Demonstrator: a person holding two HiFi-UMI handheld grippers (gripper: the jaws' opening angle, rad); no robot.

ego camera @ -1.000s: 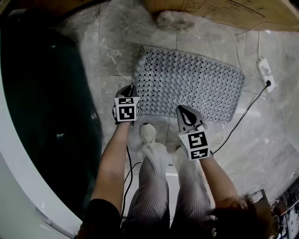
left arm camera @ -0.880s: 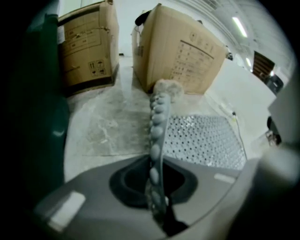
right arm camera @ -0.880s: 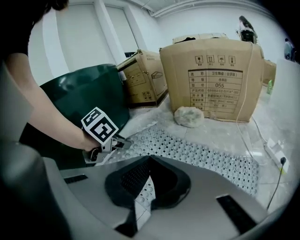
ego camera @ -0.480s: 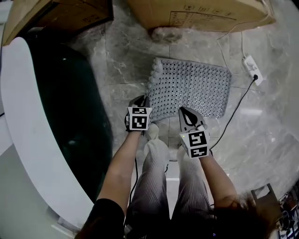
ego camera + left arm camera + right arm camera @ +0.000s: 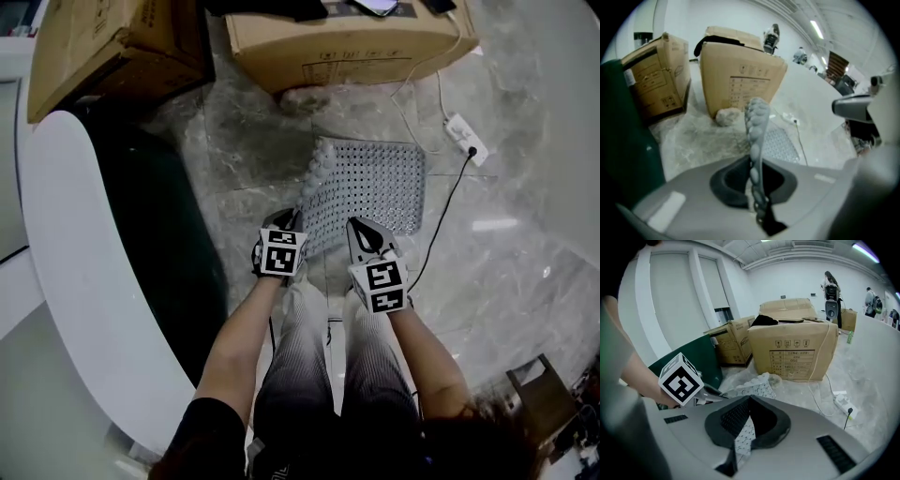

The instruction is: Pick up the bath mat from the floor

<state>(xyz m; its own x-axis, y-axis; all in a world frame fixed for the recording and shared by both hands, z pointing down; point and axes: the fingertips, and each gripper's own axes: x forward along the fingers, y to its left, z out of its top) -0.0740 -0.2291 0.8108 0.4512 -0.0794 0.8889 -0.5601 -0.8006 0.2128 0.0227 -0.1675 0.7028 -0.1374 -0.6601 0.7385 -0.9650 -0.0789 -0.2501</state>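
Observation:
The grey bath mat (image 5: 370,183), covered in round holes and bumps, hangs from its near edge over the marble floor. My left gripper (image 5: 287,223) is shut on the mat's near left corner. In the left gripper view the knobbly mat edge (image 5: 756,131) rises straight up from between the jaws of the left gripper (image 5: 757,190). My right gripper (image 5: 364,232) is shut on the near edge further right, and the right gripper (image 5: 744,430) has the perforated mat (image 5: 754,389) pinched between its pads. I cannot tell whether the mat's far end touches the floor.
Two cardboard boxes (image 5: 347,42) (image 5: 112,52) stand beyond the mat, with a grey lump (image 5: 302,97) at the foot of one. A white power strip (image 5: 462,138) and its black cable lie to the right. A dark green tub with a white rim (image 5: 84,281) runs along the left.
Both grippers have risen with the mat's near edge and come closer together. The mat has lifted off the floor, and the head view now looks down from higher up.

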